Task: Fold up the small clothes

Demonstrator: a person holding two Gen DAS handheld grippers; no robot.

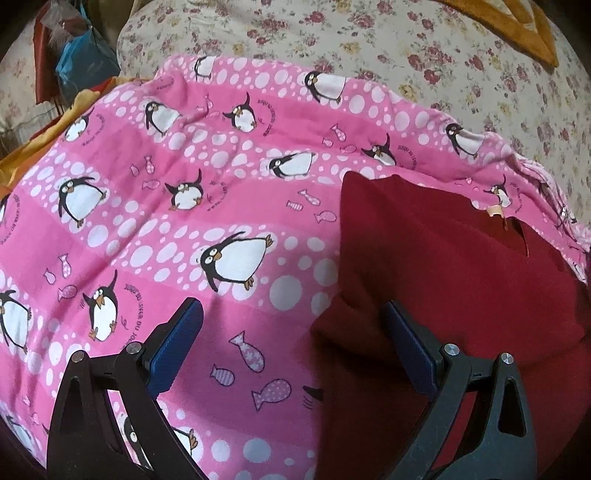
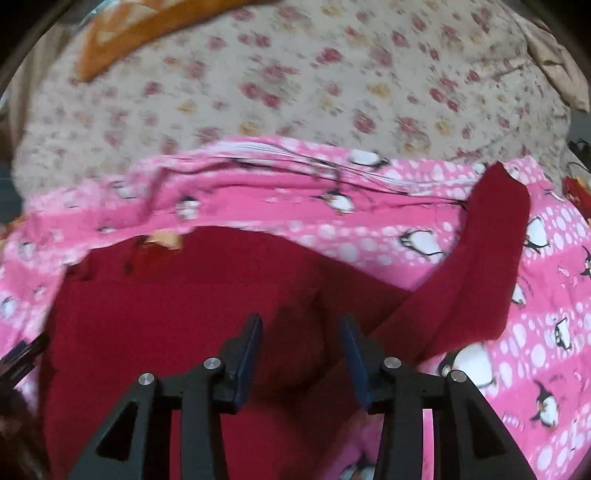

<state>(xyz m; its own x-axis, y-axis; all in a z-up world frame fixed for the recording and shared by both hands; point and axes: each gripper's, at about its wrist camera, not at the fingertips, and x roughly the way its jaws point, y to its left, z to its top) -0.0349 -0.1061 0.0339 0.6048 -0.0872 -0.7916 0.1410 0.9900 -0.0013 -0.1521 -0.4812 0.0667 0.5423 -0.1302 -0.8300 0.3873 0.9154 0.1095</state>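
A small dark red garment (image 1: 454, 280) lies on a pink penguin-print blanket (image 1: 177, 206). In the left wrist view its left edge is folded over. My left gripper (image 1: 291, 317) is open wide above the garment's left edge, its right finger over the red cloth, its left over the blanket. In the right wrist view the red garment (image 2: 177, 302) fills the lower middle, with one sleeve (image 2: 476, 273) stretched out to the upper right. My right gripper (image 2: 301, 328) is open and empty, just above the garment near the sleeve's base. A tan label (image 2: 164, 238) shows at the collar.
The pink blanket (image 2: 546, 332) lies on a cream floral bedspread (image 1: 424, 48), also in the right wrist view (image 2: 295, 85). An orange cushion (image 2: 147, 33) lies at the far side. Blue and red bags (image 1: 81, 62) and yellow cloth (image 1: 40, 136) sit at the far left.
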